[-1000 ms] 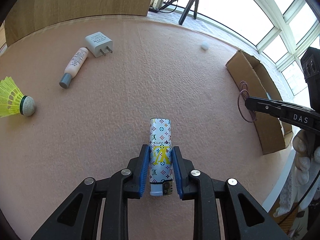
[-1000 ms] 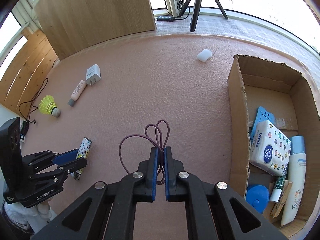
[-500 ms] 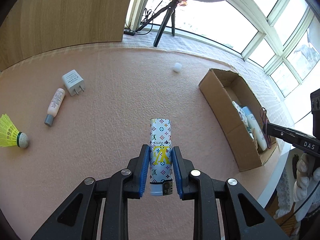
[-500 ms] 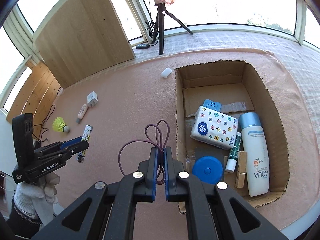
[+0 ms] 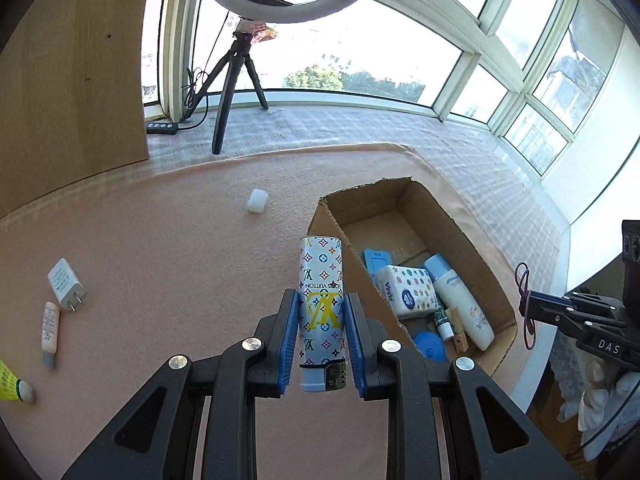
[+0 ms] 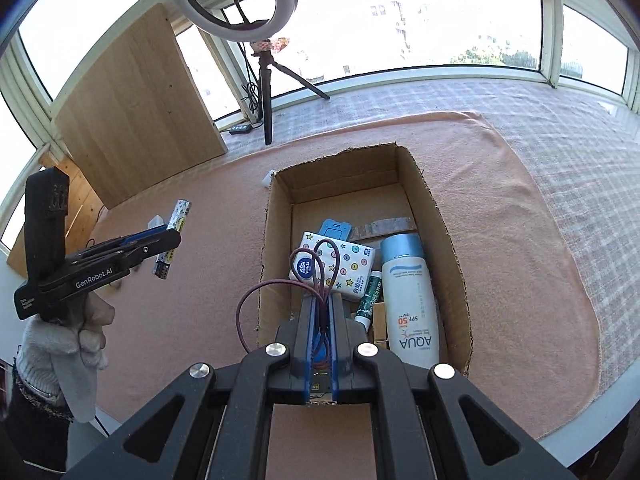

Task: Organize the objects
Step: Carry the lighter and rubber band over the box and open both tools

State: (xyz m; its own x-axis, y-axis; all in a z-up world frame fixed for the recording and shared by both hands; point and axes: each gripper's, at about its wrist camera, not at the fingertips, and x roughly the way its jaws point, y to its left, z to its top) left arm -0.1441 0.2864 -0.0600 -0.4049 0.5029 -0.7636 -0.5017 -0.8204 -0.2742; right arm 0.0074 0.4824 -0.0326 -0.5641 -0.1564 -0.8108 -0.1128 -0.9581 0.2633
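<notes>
Cardboard box (image 6: 440, 216) sits on the pink mat (image 5: 160, 264) near the window side, and it already holds several things: a tissue pack (image 6: 352, 258), a white sunscreen bottle (image 6: 412, 296), a small green tube (image 6: 370, 292), a blue card (image 6: 335, 229), a wooden peg (image 5: 460, 328) and a round blue lid (image 5: 430, 346). So the sorting looks well under way, though not finished.

Both tools are loaded. The left gripper (image 5: 322, 344) is clamped on a patterned lighter (image 5: 322, 300), its blue pads pressing the sides of the case, and it hangs over the mat just beside the box's near wall. The right gripper (image 6: 320, 332) is squeezed tight on a dark red hair tie (image 6: 316, 276), whose loops stick up and out from between the pads; it hangs over the near end of the box, above the tissue pack. Gloved hands carry both tools.

Out on the mat, well apart from the box, a white charger plug (image 5: 64, 284), a small cream tube (image 5: 50, 328), a yellow shuttlecock (image 5: 12, 384) and a small white cube (image 5: 257, 201) lie loose.

By the look of it, the two held items need dropping into the box next, the hair tie being closer to its spot. Four loose pieces would then remain to be fetched.
</notes>
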